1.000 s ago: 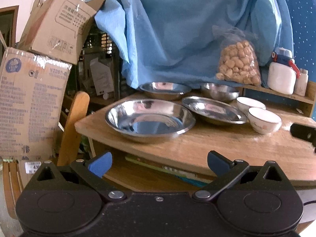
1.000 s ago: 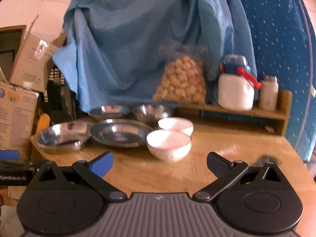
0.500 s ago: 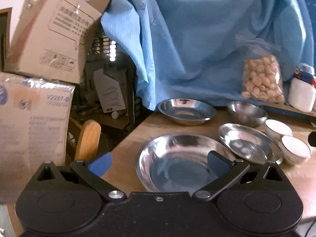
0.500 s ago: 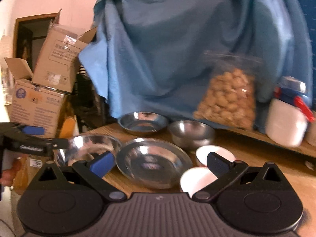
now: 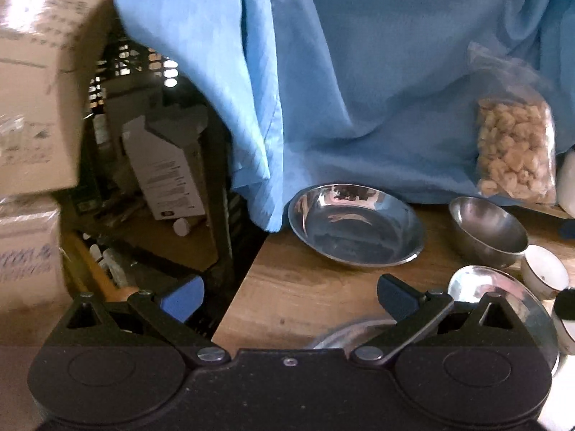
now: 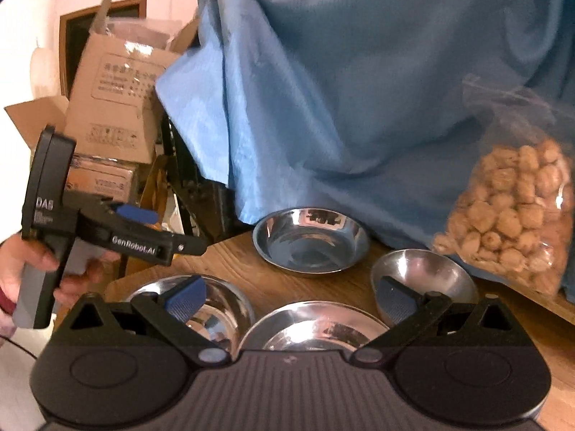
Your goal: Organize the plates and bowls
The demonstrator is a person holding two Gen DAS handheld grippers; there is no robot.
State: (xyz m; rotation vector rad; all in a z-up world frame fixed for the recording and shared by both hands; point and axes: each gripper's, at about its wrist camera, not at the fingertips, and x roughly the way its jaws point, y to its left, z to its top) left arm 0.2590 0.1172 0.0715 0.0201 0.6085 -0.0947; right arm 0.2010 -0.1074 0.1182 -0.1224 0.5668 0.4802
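Note:
Steel dishes sit on a wooden table [image 5: 305, 287]. A steel plate [image 5: 355, 228] lies at the back by the blue cloth; it also shows in the right wrist view [image 6: 311, 239]. A small steel bowl [image 5: 487, 230] stands to its right, also in the right wrist view [image 6: 424, 280]. A flat steel plate [image 5: 503, 298] and a white bowl [image 5: 544, 271] are at the right. My left gripper [image 5: 289, 296] is open and empty over the table's left corner, above a large steel plate's rim [image 5: 345, 334]. My right gripper [image 6: 291, 296] is open and empty above two near steel plates [image 6: 222, 305] [image 6: 316, 327].
Blue cloth [image 5: 359, 72] hangs behind the table. A bag of nuts [image 5: 514, 154] leans at the back right. Cardboard boxes [image 5: 32, 89] and clutter stand left of the table edge. The left gripper's body and hand [image 6: 90, 230] show at left in the right wrist view.
Both grippers have moved forward and over the table. The large steel plate has slid under the left gripper's view; the back plate and small bowl are now closer.

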